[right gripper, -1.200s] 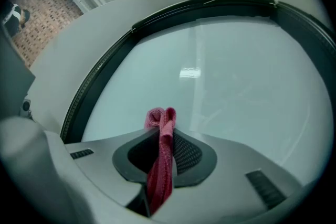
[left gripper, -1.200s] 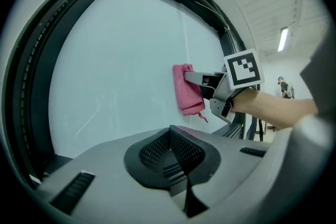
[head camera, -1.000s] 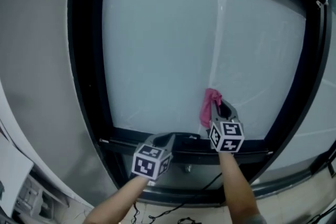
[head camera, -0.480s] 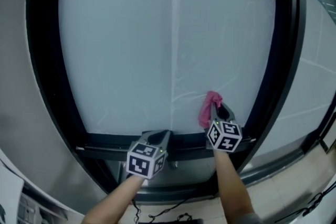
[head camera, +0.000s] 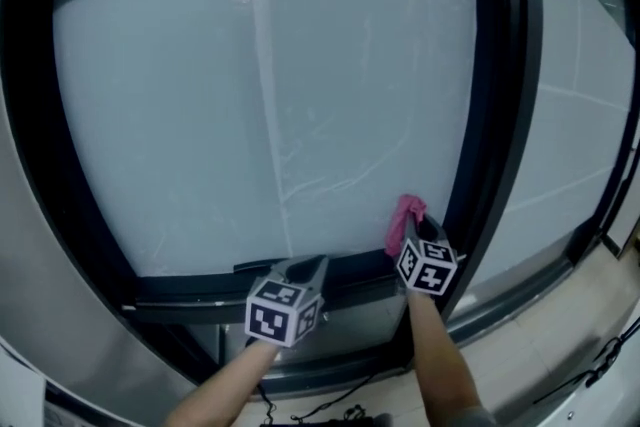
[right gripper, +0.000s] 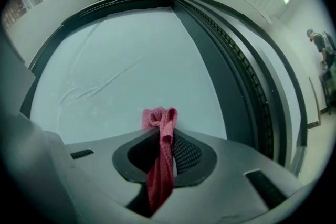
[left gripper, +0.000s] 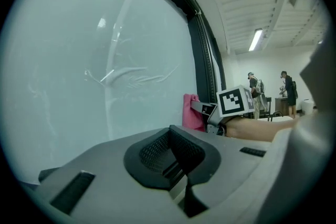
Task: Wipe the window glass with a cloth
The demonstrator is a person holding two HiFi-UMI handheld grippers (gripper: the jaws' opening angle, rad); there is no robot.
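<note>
Head view shows that we have carried the pink cloth (head camera: 404,213) rightward along the bottom of the window glass (head camera: 200,85), up beside the black frame upright (head camera: 490,115). We judge this stroke finished. Our right gripper (head camera: 413,225) pinches the cloth against the glass. Our left gripper (head camera: 306,267), closed and empty, hangs left of the upright. Smears (head camera: 320,180) remain, and people (left gripper: 286,91) stand beyond the upright.

I cannot tell whether the cloth (head camera: 405,215) touches the glass (head camera: 250,115). Its lower end is hidden inside the right gripper (head camera: 413,227). The window frame (head camera: 497,115) is cut off at the top. The far people (left gripper: 287,93) are too small.
</note>
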